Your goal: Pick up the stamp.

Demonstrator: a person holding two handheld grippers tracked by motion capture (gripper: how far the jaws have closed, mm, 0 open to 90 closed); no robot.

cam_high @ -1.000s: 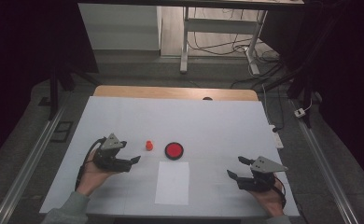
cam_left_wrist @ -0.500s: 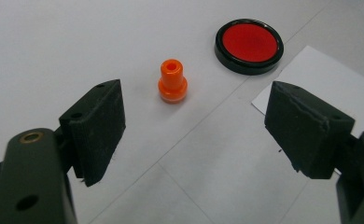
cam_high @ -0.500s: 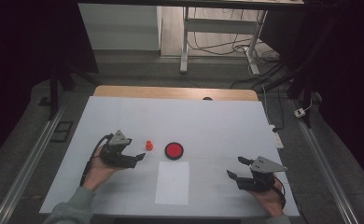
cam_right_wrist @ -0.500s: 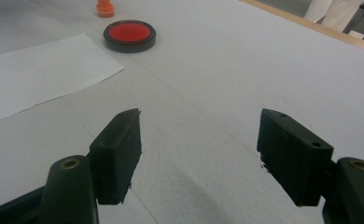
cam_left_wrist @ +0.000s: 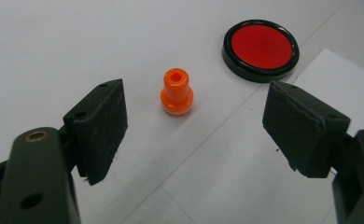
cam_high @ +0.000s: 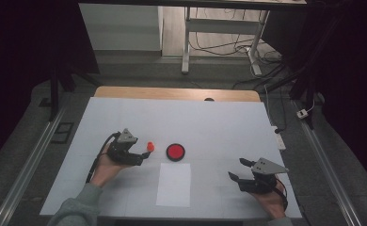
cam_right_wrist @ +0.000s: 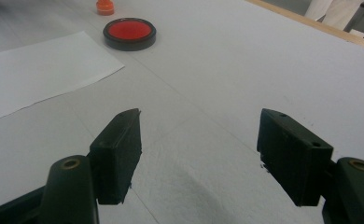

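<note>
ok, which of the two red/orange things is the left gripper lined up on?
The small orange stamp, standing upright ahead of the open left gripper. The flat red ink pad lies farther off.

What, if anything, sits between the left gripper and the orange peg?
Nothing visible. The left gripper is open, and the orange peg stands upright on bare table just beyond and between its jaws. The red disc lies farther off to one side, and the paper sheet lies beside it, neither in the approach line.

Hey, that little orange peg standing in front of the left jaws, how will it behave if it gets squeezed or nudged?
The orange peg looks like glossy plastic, so probably stiff, light and somewhat slippery. Round with a flared base, it likely stands steady but would roll if tipped.
</note>
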